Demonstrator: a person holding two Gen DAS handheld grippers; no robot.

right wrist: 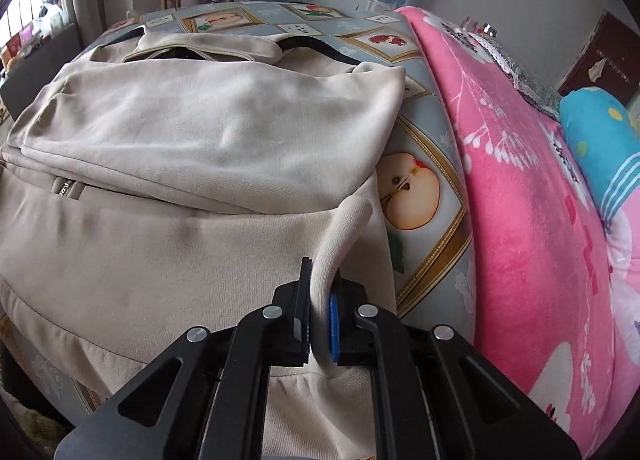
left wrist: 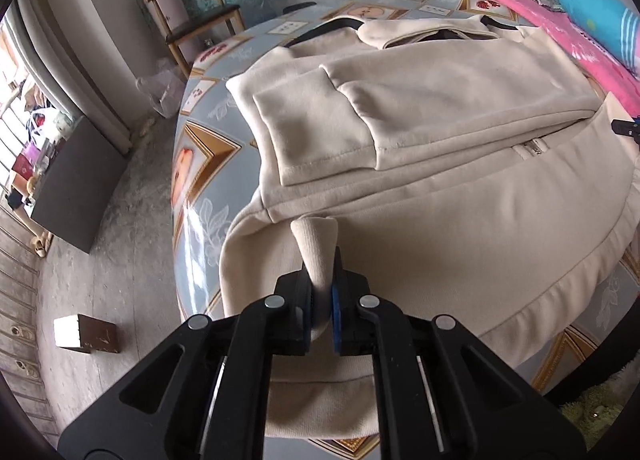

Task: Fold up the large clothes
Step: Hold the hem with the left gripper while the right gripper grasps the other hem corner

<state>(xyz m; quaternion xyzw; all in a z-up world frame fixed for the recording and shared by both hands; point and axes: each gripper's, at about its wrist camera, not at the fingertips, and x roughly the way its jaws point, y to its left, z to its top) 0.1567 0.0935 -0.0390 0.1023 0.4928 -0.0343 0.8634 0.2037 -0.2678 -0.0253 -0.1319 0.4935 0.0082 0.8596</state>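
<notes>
Pinched between the left gripper [left wrist: 322, 300] jaws at the bottom centre of the left wrist view is a raised tuck of the beige zip-up sweatshirt [left wrist: 440, 188]; the right gripper [right wrist: 320, 312] clamps a like ridge near the garment's right edge, bottom centre of its own view. Both grips sit toward the hem end, which hangs over the near table edge. From the grippers the sweatshirt's long axis runs straight away, up the frame, to the collar [right wrist: 200, 48]. Both sleeves already lie crossed over the chest, so the coming fold, I judge, carries the hem forward toward the collar. Beneath is a fruit-print tablecloth [right wrist: 424, 188]; a pink blanket [right wrist: 532, 200] lies right. No writing is legible.
</notes>
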